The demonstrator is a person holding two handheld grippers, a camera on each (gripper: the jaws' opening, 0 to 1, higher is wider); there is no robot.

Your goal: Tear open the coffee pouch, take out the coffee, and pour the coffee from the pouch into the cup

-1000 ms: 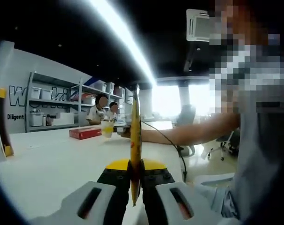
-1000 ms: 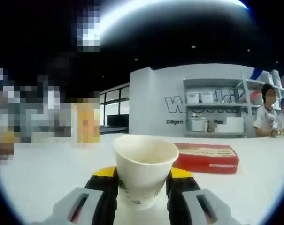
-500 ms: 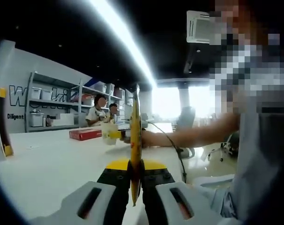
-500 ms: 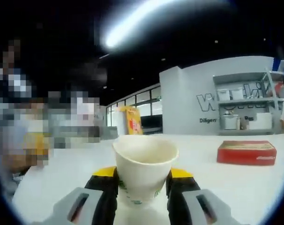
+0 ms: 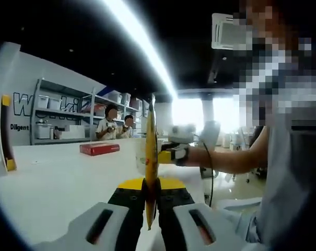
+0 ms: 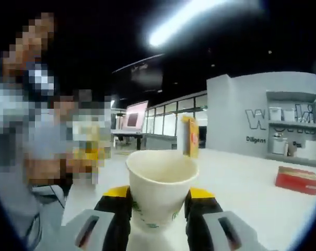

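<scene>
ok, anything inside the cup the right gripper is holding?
The paper cup, clamped in the right gripper, shows only bare pale inner wall below its rim; no coffee visible. Its bottom is hidden by the near rim, so I can't confirm it's empty.

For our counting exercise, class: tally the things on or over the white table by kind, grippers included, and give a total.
Grippers: 2, the left gripper and the right gripper
Paper cups: 1, the cup
Yellow coffee pouches: 1, the pouch
Red boxes: 1, the box
Total: 5
</scene>
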